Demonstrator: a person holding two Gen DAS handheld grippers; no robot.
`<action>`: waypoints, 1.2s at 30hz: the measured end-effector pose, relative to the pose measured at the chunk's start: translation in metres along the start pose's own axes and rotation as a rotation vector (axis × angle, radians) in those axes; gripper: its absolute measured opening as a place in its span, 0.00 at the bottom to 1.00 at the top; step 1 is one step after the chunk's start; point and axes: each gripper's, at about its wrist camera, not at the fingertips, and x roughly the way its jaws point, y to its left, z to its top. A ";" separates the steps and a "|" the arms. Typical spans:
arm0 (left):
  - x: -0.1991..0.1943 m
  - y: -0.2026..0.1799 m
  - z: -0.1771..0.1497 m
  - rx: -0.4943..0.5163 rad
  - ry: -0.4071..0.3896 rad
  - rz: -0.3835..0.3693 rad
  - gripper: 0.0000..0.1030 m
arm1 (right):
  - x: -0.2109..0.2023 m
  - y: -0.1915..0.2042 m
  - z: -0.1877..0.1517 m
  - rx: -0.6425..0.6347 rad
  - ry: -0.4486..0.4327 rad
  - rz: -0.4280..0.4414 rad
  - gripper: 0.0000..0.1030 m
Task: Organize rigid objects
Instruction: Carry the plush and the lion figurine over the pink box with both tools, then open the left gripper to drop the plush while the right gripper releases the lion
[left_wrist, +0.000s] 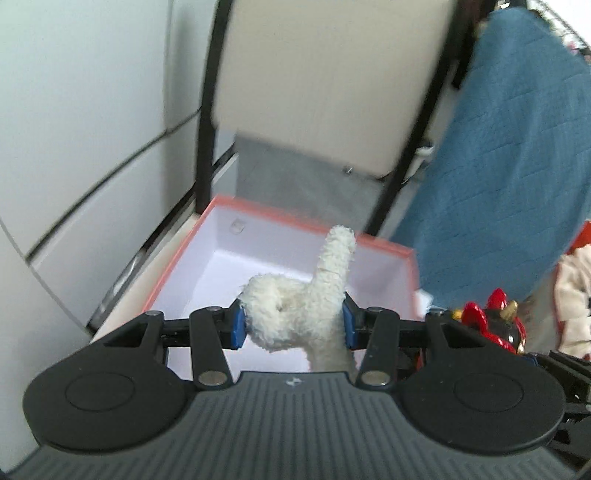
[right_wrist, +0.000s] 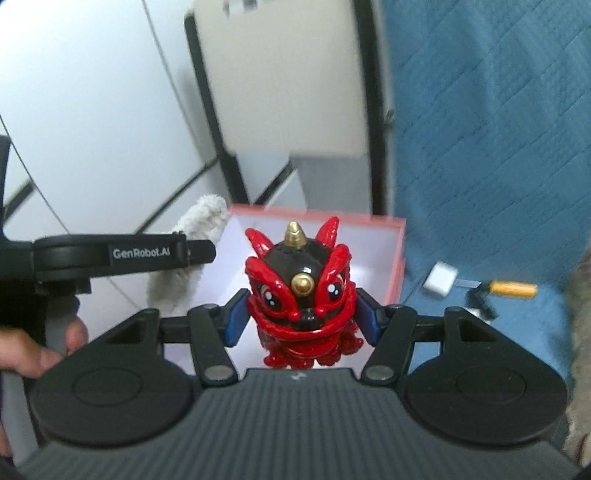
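Observation:
My left gripper (left_wrist: 293, 326) is shut on a fluffy white plush toy (left_wrist: 295, 306), whose long part sticks up between the blue pads. It hangs over an open box (left_wrist: 173, 273) with a red rim and white inside. My right gripper (right_wrist: 301, 317) is shut on a glossy red and black lion figurine (right_wrist: 301, 291) with gold horn and knob, held above the same box (right_wrist: 397, 266). In the right wrist view the left gripper's side (right_wrist: 125, 254) and the plush toy (right_wrist: 195, 229) show at the left, with a hand (right_wrist: 33, 350) below.
A blue quilted cloth (right_wrist: 498, 147) covers the surface to the right. On it lie a small white block (right_wrist: 439, 278) and an orange-handled tool (right_wrist: 511, 288). A chair with a cream seat and black frame (left_wrist: 325, 81) stands behind the box. White cabinet fronts (left_wrist: 74, 129) fill the left.

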 end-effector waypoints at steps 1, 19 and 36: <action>0.011 0.008 -0.003 -0.010 0.022 0.006 0.51 | 0.012 0.002 -0.005 -0.002 0.026 -0.001 0.61; 0.117 0.048 -0.047 -0.021 0.263 0.009 0.52 | 0.110 0.007 -0.050 -0.011 0.202 -0.063 0.65; 0.020 0.016 -0.018 0.012 0.017 -0.016 0.62 | 0.008 0.004 -0.033 0.019 -0.039 -0.031 0.65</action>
